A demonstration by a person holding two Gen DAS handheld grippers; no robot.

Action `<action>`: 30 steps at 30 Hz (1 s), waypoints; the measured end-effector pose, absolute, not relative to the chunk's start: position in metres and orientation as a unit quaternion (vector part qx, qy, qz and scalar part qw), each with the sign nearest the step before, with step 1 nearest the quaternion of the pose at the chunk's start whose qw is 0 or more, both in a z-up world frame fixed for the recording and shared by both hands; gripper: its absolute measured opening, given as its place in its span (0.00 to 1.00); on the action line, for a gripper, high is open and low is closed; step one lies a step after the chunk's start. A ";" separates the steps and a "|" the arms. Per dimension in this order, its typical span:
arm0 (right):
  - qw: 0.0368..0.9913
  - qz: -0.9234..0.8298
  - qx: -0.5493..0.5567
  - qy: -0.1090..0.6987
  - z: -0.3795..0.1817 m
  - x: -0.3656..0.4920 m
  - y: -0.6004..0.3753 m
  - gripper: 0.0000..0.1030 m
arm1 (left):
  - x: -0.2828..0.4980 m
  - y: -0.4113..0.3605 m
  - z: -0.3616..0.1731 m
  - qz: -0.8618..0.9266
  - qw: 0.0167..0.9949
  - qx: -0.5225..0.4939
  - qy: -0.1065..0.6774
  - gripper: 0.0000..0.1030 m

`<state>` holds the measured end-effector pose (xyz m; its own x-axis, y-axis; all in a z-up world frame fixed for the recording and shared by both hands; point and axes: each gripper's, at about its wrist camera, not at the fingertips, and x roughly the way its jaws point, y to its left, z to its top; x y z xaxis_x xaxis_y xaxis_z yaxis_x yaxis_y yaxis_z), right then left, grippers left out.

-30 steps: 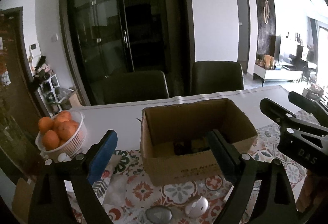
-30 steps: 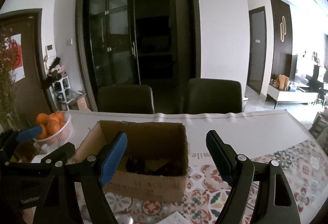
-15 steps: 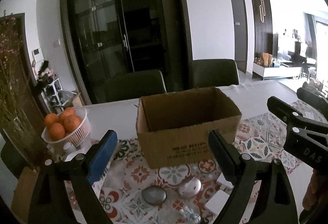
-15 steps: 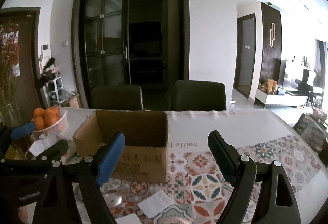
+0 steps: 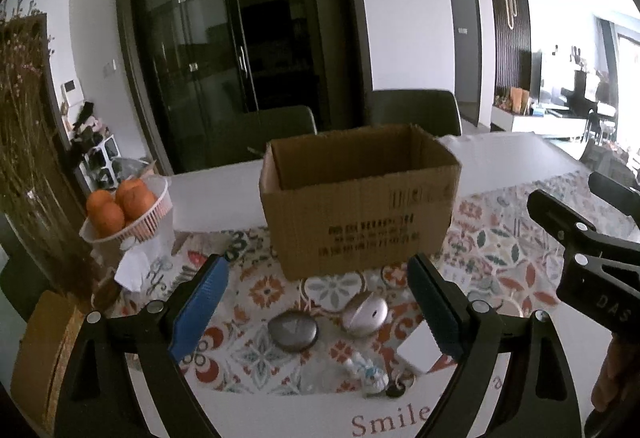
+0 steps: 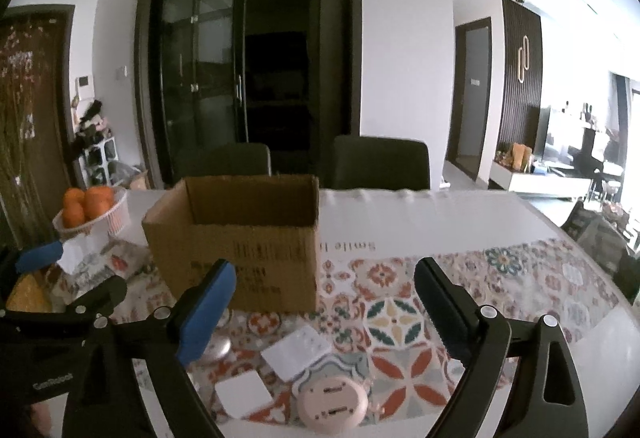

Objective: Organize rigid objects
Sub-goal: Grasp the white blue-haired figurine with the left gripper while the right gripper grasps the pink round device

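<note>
An open cardboard box (image 5: 360, 197) (image 6: 240, 242) stands on the patterned tablecloth. In front of it lie a dark grey oval object (image 5: 293, 330), a silver rounded object (image 5: 365, 316), a white square piece (image 5: 420, 352) and a small white-and-blue item (image 5: 368, 374). In the right wrist view I see two white flat squares (image 6: 296, 352) (image 6: 242, 394) and a round pink device (image 6: 332, 406). My left gripper (image 5: 316, 308) is open above the small objects, holding nothing. My right gripper (image 6: 324, 314) has its jaws opening, with nothing between them.
A white basket of oranges (image 5: 128, 209) stands at the left with crumpled white paper (image 5: 134, 270) beside it. Dried flowers (image 5: 28, 157) rise at the far left. Two dark chairs (image 6: 380, 161) stand behind the table (image 6: 440, 213). The right gripper's body (image 5: 588, 258) shows at the left view's right edge.
Both grippers have drawn back from the box and sunk, so the small objects on the cloth have come into view. The right gripper's jaws have spread wider.
</note>
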<state>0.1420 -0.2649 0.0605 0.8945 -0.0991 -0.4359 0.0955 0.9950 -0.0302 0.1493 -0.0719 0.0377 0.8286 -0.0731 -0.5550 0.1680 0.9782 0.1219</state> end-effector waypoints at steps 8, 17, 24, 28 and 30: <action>0.962 -0.054 0.009 0.266 0.029 0.134 -0.270 0.89 | 0.138 -0.072 0.010 -0.070 0.943 0.091 0.313 0.89; 0.956 -0.059 -0.001 0.288 0.009 0.124 -0.264 0.89 | 0.128 -0.065 -0.011 -0.074 0.936 0.086 0.333 0.89; 0.951 -0.063 0.002 0.304 -0.006 0.119 -0.262 0.89 | 0.122 -0.063 -0.025 -0.085 0.933 0.085 0.339 0.89; 0.947 -0.061 0.012 0.315 -0.017 0.117 -0.262 0.89 | 0.122 -0.064 -0.033 -0.096 0.930 0.083 0.345 0.89; 0.945 -0.061 0.018 0.320 -0.022 0.116 -0.263 0.89 | 0.122 -0.065 -0.039 -0.102 0.927 0.080 0.351 0.89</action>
<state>0.1162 -0.2631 -0.0219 0.7883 -0.1047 -0.6063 0.1276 0.9918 -0.0055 0.1221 -0.0647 -0.0390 0.7330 -0.1340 -0.6669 0.2461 0.9662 0.0763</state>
